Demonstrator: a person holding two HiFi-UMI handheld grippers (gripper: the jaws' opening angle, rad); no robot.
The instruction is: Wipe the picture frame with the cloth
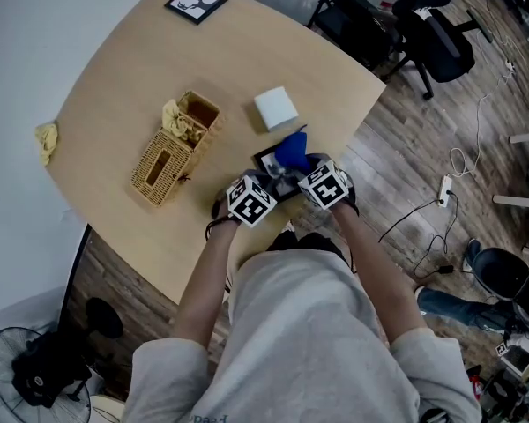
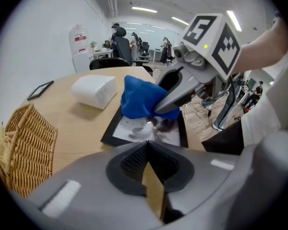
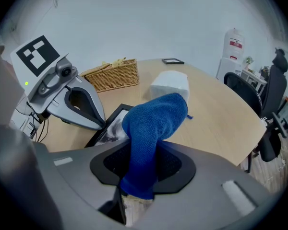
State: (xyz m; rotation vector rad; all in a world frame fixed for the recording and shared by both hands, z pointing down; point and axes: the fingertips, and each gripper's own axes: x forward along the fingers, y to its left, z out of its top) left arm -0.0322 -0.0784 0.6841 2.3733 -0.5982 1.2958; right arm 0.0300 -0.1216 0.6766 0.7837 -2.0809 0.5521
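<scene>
The pale wooden worktop [image 1: 115, 104] carries a woven wicker basket [image 1: 163, 161] near its middle. The black-rimmed picture frame [image 2: 134, 131] lies flat, print up, at the near edge. Just beyond it sits a white block [image 1: 275, 108]. The right hand-held gripper [image 2: 163, 107] is clamped on a blue terry cloth [image 3: 151, 123], whose bunched end hangs over the glass, ready for rubbing, I'd say. The left hand-held gripper [image 3: 98, 119] has its jaws closed together on nothing. Its tips sit at the frame's edge, probably to stop it sliding.
</scene>
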